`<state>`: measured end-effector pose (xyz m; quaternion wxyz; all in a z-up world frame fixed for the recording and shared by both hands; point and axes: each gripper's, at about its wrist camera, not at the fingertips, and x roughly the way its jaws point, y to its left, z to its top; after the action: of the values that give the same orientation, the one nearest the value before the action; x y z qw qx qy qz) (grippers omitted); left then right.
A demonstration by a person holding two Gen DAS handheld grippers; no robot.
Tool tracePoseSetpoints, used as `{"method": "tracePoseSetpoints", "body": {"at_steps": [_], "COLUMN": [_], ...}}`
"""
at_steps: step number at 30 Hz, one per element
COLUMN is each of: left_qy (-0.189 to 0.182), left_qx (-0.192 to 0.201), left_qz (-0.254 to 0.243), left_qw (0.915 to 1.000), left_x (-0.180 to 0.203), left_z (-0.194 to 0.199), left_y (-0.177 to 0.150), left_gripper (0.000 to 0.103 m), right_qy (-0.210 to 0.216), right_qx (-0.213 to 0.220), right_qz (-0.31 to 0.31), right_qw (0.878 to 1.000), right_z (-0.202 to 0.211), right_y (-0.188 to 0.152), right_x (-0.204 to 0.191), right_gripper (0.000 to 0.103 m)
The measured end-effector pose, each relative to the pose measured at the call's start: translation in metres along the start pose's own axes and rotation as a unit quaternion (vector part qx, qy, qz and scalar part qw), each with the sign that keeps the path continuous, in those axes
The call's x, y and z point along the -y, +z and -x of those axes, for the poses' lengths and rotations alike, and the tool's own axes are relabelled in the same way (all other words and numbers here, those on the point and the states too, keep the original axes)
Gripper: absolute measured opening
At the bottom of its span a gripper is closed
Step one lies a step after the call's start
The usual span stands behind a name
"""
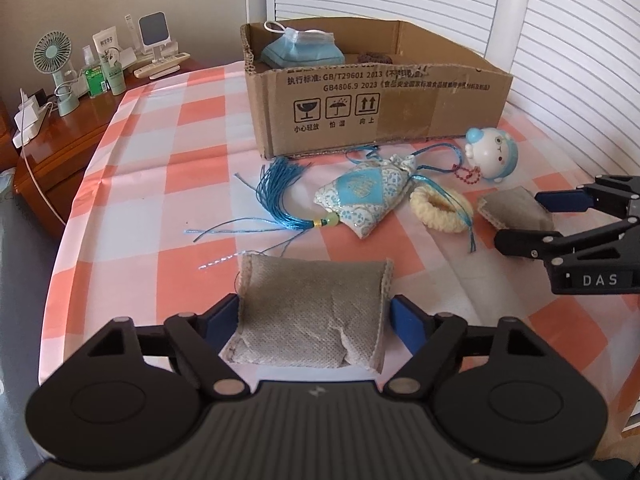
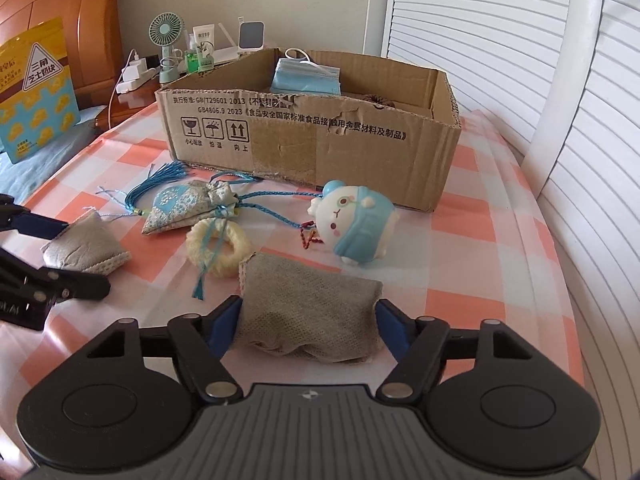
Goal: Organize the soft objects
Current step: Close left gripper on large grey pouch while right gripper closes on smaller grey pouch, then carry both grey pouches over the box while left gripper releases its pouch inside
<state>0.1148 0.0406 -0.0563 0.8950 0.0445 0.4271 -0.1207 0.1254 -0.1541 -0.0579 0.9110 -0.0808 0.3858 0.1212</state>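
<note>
Checked orange-and-white cloth covers the surface [image 1: 132, 184], with a wooden nightstand [image 1: 60, 148] seen at the far left. A yellow snack bag [image 2: 36, 88] is shown only in the right wrist view. The left tool [image 1: 314, 316] is clamped on a grey pouch [image 1: 312, 312], its blue pads pressed against both sides. Beyond it lie a tasselled sachet [image 1: 360, 196], a cream ring [image 1: 440, 208] and a toy figure [image 1: 494, 156], all before the cardboard box [image 1: 360, 112], where blue masks [image 1: 302, 50] are held. The right tool [image 2: 307, 320] is clamped on a second grey pouch [image 2: 312, 312]. A dark item in the box is mostly hidden by its wall.
</note>
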Motion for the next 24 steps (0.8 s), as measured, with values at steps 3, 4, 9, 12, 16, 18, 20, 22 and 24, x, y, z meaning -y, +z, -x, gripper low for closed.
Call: {"method": "tracePoseSetpoints", "body": {"at_steps": [3,4,9,12,16,18,20,22,24], "left_qy": [-0.002,-0.003,-0.006,-0.004,-0.001,-0.002,-0.005,-0.007,-0.007], "left_qx": [-0.001,-0.002,-0.001,0.000,0.004,0.007,0.009,0.008,0.008], "left_qz": [-0.001,-0.002,-0.002,-0.003,-0.001,-0.002,-0.006,-0.014,-0.023], "left_qw": [1.0000,1.0000,1.0000,1.0000,1.0000,1.0000,0.9999,0.9998,0.9997], "left_x": [0.000,0.000,0.000,0.002,0.004,0.004,0.003,0.003,0.003], "left_z": [0.003,0.004,0.004,-0.001,-0.001,0.001,0.005,0.009,0.013], "left_y": [-0.001,-0.001,-0.002,-0.001,0.002,0.002,0.003,0.003,0.004], "left_gripper": [0.069,0.068,0.073,0.080,0.072,0.063,0.056,0.050,0.047], "right_qy": [0.002,0.004,0.012,0.006,0.010,-0.001,-0.001,0.001,0.003], "right_qx": [-0.005,-0.007,-0.015,-0.015,-0.013,-0.016,-0.015,-0.013,-0.010], "right_qz": [0.005,0.005,-0.003,-0.011,-0.019,-0.006,0.001,0.000,-0.001], "right_qw": [1.000,1.000,1.000,1.000,1.000,1.000,1.000,1.000,1.000], "right_z": [0.007,0.010,0.021,0.020,0.014,0.013,0.015,0.018,0.022], "right_y": [-0.005,-0.007,-0.015,-0.016,-0.014,-0.012,-0.012,-0.011,-0.010], "right_x": [-0.002,-0.002,0.002,0.003,0.002,-0.003,-0.005,-0.005,-0.004], "right_gripper": [0.071,0.070,0.082,0.090,0.092,0.078,0.070,0.064,0.057]}}
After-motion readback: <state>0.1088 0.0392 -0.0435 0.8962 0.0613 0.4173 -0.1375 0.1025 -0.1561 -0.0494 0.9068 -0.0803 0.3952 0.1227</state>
